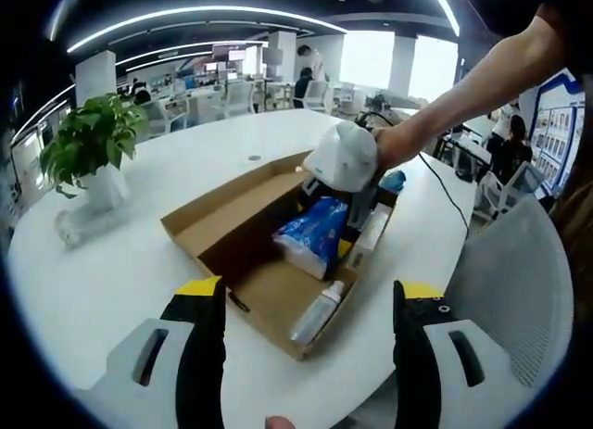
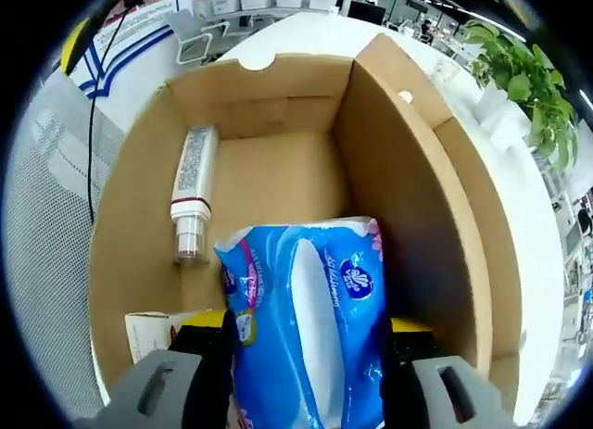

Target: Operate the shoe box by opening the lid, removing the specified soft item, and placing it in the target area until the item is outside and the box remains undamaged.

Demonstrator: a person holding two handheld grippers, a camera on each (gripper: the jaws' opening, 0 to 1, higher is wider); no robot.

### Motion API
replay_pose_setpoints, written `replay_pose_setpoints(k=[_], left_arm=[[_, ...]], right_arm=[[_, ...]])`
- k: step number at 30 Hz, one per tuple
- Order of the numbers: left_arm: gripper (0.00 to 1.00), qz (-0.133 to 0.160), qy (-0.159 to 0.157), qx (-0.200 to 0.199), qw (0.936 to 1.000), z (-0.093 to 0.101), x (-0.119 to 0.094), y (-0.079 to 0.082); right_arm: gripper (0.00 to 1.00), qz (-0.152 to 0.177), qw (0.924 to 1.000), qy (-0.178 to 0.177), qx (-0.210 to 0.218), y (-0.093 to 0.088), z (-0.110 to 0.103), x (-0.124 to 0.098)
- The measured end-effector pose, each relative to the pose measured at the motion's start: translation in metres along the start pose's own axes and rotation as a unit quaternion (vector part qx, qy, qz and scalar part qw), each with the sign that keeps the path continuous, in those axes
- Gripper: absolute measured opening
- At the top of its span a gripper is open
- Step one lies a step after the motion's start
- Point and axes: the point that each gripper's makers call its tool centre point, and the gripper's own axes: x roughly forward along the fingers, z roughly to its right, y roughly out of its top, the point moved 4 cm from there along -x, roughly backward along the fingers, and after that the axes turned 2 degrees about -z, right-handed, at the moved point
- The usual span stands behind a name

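In the left gripper view, an open cardboard shoe box is seen at the centre of a white round worktop, its lid folded back toward the upper left. The left claw is held with jaws apart, empty, short of the box. The right claw is reached into the box from the upper right, its jaw tips hidden behind its white housing. A blue tissue pack lies inside, beside a small bottle.

In the right gripper view, the tissue pack is clamped between the jaws of the right claw; its lower end is cut off by the frame. The bottle lies along the box's left wall. A pale item at lower left is partly hidden and cannot be identified. A potted plant stands at the left.
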Motion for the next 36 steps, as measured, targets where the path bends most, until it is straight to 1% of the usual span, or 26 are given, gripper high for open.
replay_pose_setpoints(k=[2,5,8,11,12,14,15,17,20,23,25,27,32,36], left_arm=[[0.73,-0.001,0.001,-0.002,1.0,-0.001,0.0,-0.001],[0.73,-0.001,0.002,-0.005,1.0,-0.002,0.002,-0.002],[0.73,0.001,0.001,-0.005,1.0,0.0,0.005,0.001],[0.73,0.004,0.0,-0.004,1.0,0.002,0.005,0.003],[0.72,0.004,0.0,-0.004,1.0,0.003,0.005,0.003],[0.72,0.005,0.003,-0.01,0.9999,0.003,0.005,0.002],[0.72,0.007,0.005,-0.014,0.9999,0.003,0.005,0.002],[0.72,0.011,0.005,-0.019,0.9998,0.005,0.003,0.003],[0.71,0.011,0.007,-0.015,0.9998,0.007,-0.001,0.003],[0.71,0.011,0.01,-0.017,0.9997,0.006,-0.005,0.002],[0.7,0.012,0.015,-0.021,0.9996,0.004,-0.007,0.001],[0.7,0.014,0.017,-0.026,0.9994,0.003,-0.008,0.0],[0.7,0.017,0.018,-0.028,0.9993,0.007,-0.01,-0.001],[0.7,0.013,0.014,-0.023,0.9996,0.011,-0.008,-0.002]], right_arm=[[0.62,-0.001,0.9999,0.003,0.01,0.0,0.001,0.0],[0.62,-0.002,0.9999,0.003,0.012,-0.001,0.001,0.0],[0.6,-0.001,0.9999,0.004,0.016,-0.001,-0.001,-0.001],[0.55,0.0,0.9997,0.001,0.024,-0.002,-0.004,-0.002],[0.53,-0.002,0.9992,-0.006,0.039,-0.002,-0.004,-0.002],[0.49,-0.004,0.9985,-0.014,0.053,-0.002,-0.007,-0.003],[0.46,0.002,0.9978,-0.026,0.061,-0.001,-0.006,-0.004],[0.42,0.011,0.9973,-0.027,0.068,-0.001,-0.01,-0.007],[0.37,0.018,0.9976,-0.035,0.057,-0.001,-0.013,-0.011],[0.35,0.028,0.9966,-0.039,0.067,-0.001,-0.013,-0.017],[0.34,0.034,0.9957,-0.042,0.075,-0.002,-0.013,-0.022],[0.34,0.036,0.9956,-0.048,0.072,-0.003,-0.013,-0.025],[0.33,0.052,0.9946,-0.06,0.067,0.003,-0.013,-0.043],[0.33,0.061,0.9939,-0.073,0.056,0.007,-0.016,-0.054]])
